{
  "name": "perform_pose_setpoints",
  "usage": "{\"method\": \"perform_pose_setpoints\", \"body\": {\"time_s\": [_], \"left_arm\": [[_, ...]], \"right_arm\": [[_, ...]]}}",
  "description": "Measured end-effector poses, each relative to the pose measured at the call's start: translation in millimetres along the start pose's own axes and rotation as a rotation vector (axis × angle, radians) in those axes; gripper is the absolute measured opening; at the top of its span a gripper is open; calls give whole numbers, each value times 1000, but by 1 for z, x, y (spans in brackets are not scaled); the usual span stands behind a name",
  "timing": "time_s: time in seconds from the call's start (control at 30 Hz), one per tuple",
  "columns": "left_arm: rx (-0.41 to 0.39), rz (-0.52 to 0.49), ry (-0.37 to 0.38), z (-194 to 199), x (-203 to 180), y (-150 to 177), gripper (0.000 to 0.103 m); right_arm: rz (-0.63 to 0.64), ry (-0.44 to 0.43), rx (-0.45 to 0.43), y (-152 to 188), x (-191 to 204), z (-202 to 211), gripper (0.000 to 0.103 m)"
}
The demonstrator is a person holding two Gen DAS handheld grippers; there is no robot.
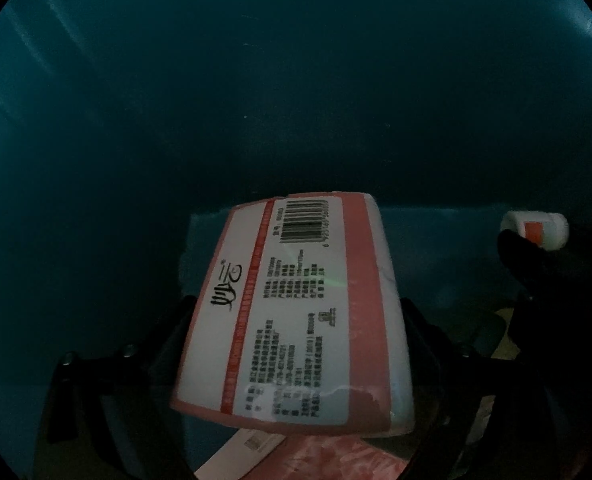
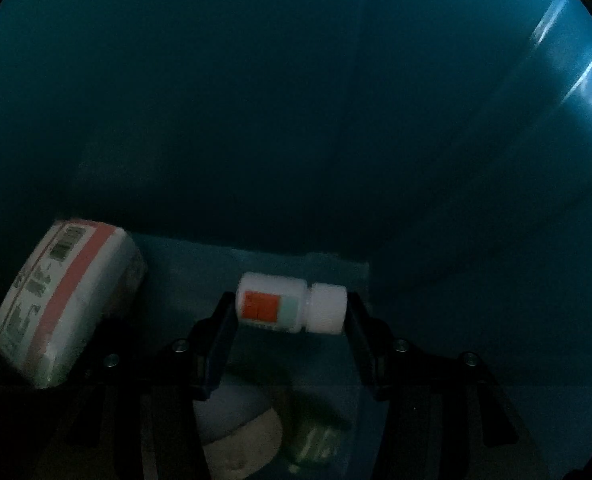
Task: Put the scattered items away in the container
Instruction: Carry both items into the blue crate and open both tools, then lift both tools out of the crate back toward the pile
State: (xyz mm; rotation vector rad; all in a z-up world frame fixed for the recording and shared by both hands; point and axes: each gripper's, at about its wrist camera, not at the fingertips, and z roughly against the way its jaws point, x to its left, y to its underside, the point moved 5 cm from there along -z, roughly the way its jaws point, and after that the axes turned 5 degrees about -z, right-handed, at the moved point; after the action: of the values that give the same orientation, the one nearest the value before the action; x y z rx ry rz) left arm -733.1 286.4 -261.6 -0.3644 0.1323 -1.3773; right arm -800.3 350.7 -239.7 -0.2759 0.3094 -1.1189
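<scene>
Both grippers are deep inside a dark teal container (image 1: 256,80). My left gripper (image 1: 296,320) is shut on a white and red tissue pack (image 1: 296,312) with a barcode, held flat above the bottom. My right gripper (image 2: 290,308) is shut on a small white pill bottle (image 2: 290,306) with an orange and pale green label, held sideways by its base and cap. The bottle also shows at the right of the left wrist view (image 1: 537,229). The tissue pack also shows at the left of the right wrist view (image 2: 64,300).
Under the left gripper lies a pink patterned packet (image 1: 327,460). Under the right gripper lie a pale round item (image 2: 240,432) and a greenish packet (image 2: 315,444). The container wall (image 2: 335,120) stands close in front.
</scene>
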Motion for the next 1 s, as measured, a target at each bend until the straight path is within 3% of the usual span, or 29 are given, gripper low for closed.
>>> {"method": "perform_pose_setpoints", "body": {"time_s": [0.13, 0.3, 0.5, 0.57, 0.77, 1.0], "left_arm": [[-7, 17, 4, 12, 3, 6, 97], [-29, 27, 9, 49, 7, 19, 97], [-110, 18, 5, 124, 17, 39, 97], [-144, 23, 6, 149, 22, 40, 97], [-258, 39, 15, 230, 39, 43, 97], [-344, 80, 60, 290, 57, 73, 97]], "right_arm": [[-6, -6, -7, 4, -4, 19, 70], [-14, -14, -39, 12, -9, 69, 72], [-4, -4, -143, 16, -19, 179, 82], [0, 2, -182, -1, -21, 203, 83], [-10, 8, -294, 23, -8, 302, 87], [-26, -4, -375, 61, -9, 342, 93]]}}
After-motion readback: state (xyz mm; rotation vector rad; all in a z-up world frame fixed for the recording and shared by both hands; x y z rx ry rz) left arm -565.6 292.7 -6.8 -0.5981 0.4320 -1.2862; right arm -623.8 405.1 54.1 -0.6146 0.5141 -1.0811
